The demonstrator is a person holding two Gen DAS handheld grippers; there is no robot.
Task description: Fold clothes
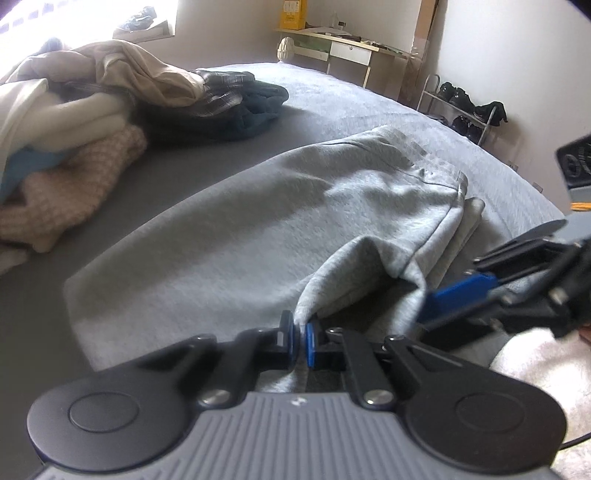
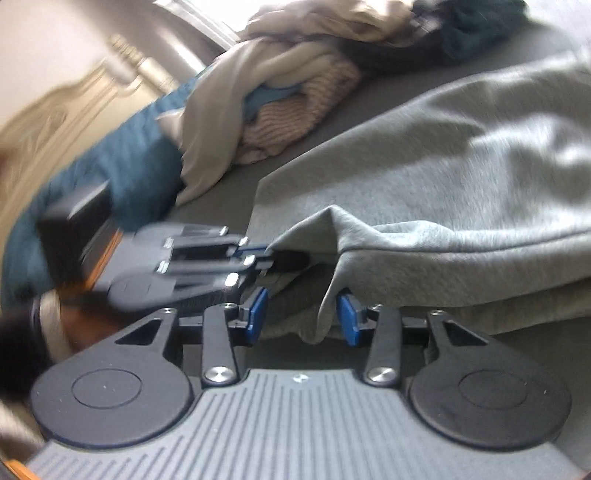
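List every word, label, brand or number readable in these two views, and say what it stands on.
No text can be read in either view.
Yellow box on the far desk: dark print, too small and blurred to read.
Small pale mark on each grey tool body: a logo shape, no letters legible.
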